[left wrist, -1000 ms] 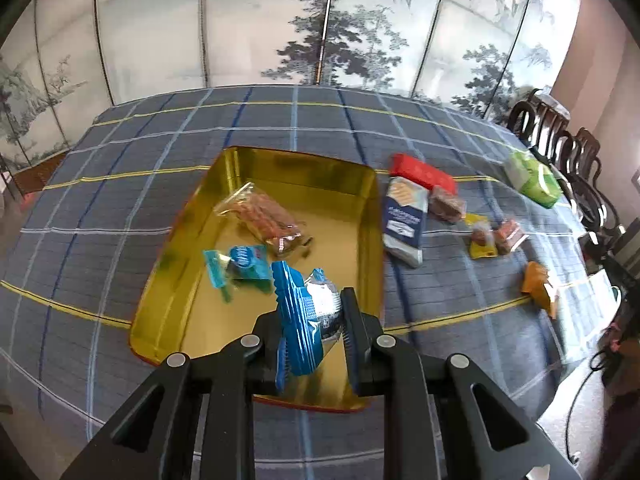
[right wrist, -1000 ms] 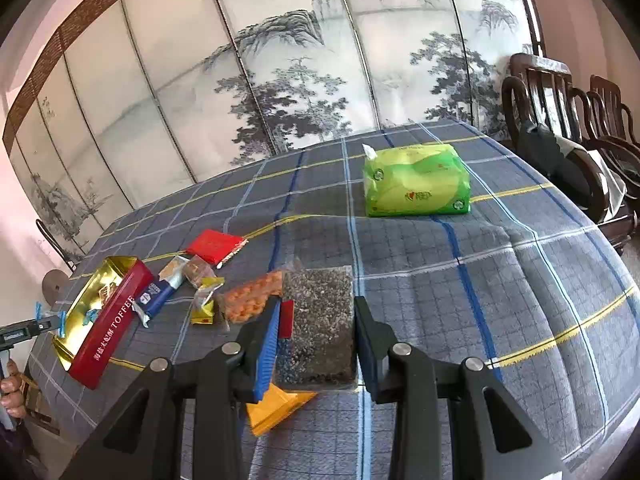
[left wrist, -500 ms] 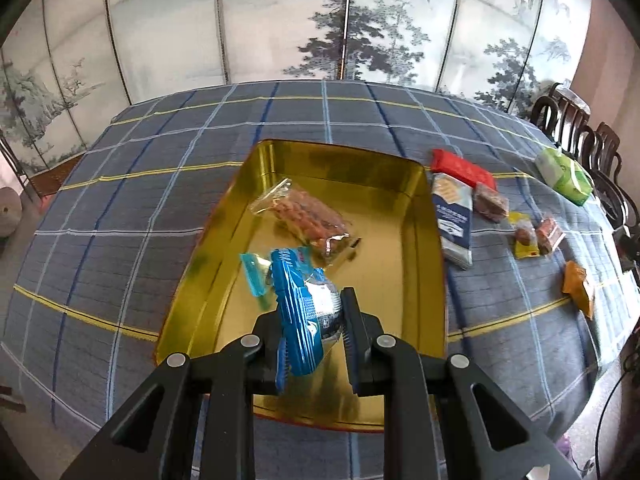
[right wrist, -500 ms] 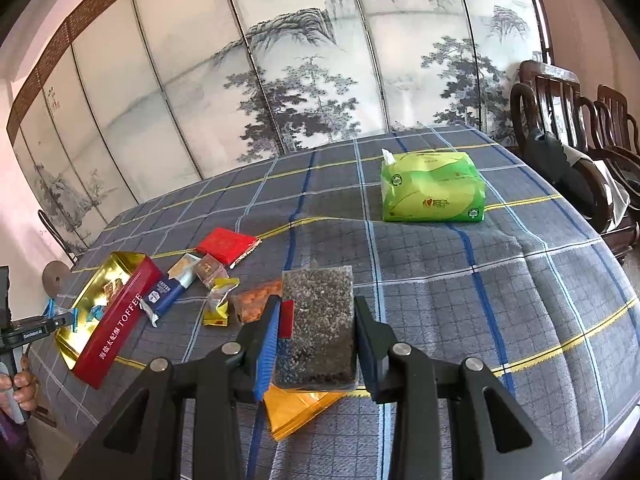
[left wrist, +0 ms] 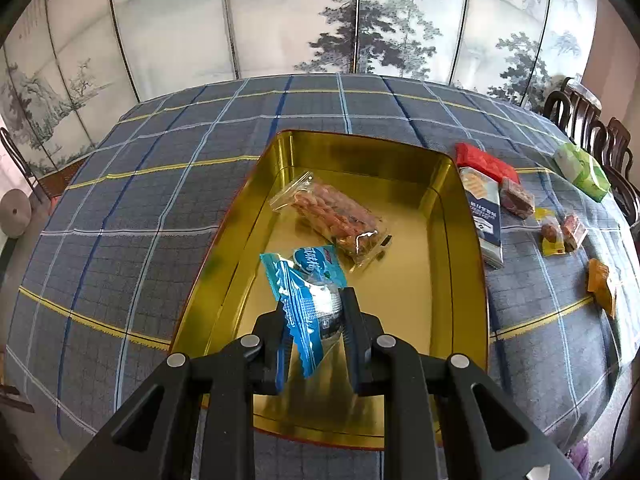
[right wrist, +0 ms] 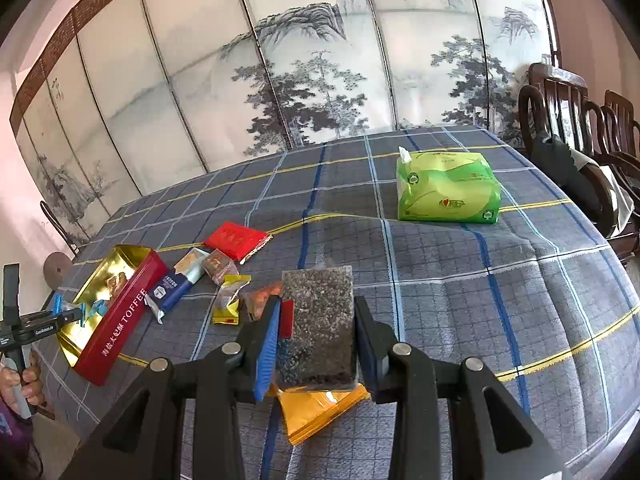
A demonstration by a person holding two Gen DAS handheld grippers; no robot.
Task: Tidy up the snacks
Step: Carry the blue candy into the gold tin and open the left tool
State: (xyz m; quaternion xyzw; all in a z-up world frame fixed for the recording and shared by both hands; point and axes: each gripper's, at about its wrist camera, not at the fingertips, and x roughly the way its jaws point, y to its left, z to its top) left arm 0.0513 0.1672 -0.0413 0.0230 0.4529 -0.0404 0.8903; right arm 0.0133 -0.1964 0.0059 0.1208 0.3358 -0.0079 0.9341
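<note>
My left gripper (left wrist: 314, 308) is shut on a blue and silver snack packet (left wrist: 308, 304) and holds it over the near part of the gold tin (left wrist: 460, 280). A clear bag of reddish snacks (left wrist: 336, 216) lies inside the tin. My right gripper (right wrist: 316, 312) is shut on a clear packet of dark seeds (right wrist: 318, 320), held above the tablecloth. The tin shows in the right wrist view as a red TOFFEE box (right wrist: 120, 324) at the far left.
Loose snacks lie right of the tin: a red packet (left wrist: 484, 162), a blue and white bar (left wrist: 484, 216), small brown and yellow packets (left wrist: 560, 232) and an orange pouch (right wrist: 320, 412) under my right gripper. A green tissue pack (right wrist: 448, 188) and wooden chairs (right wrist: 580, 120) stand at the right.
My left gripper has moved left and further over the tin with the blue packet. My right gripper has lifted slightly with the seed packet.
</note>
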